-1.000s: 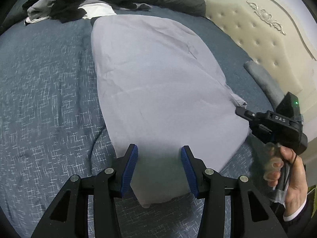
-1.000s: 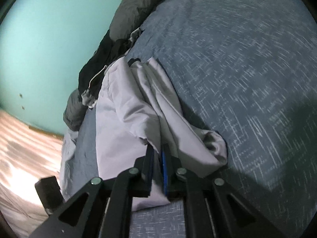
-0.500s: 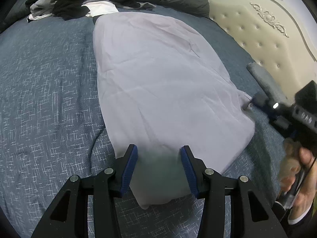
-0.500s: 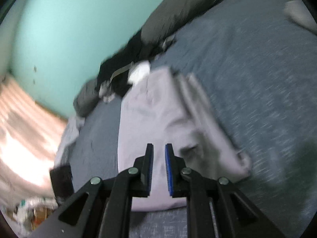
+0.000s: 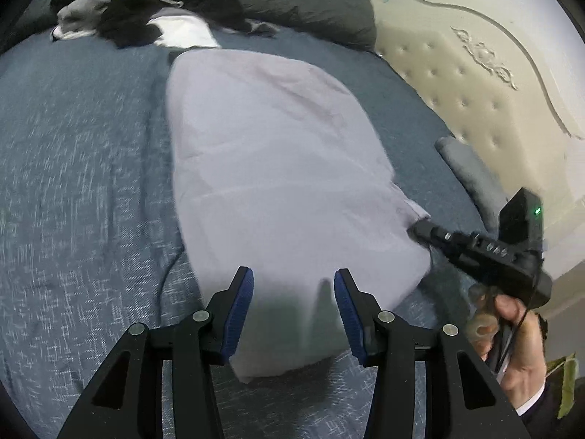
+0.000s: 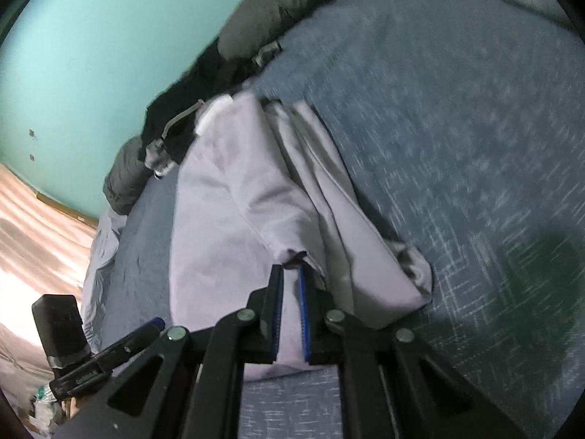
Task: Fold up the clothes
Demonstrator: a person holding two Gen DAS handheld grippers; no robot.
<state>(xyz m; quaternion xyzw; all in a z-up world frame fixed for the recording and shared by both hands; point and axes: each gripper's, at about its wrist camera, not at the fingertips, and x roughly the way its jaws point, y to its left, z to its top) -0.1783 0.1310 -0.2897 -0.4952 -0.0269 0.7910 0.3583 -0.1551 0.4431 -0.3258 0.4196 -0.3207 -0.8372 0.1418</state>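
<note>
Lilac garment (image 6: 234, 219) edge pinched in right claw (image 6: 290, 274).

Legible marking: one. In the left wrist view, at the right edge of the frame, the black body of the right gripper (image 5: 420, 227) bears pale raised characters reading roughly "DAS"; blur makes the reading uncertain. In the right wrist view, lower left of the frame, the left gripper (image 6: 155, 323) carries a pale marking too blurred to read.
</note>
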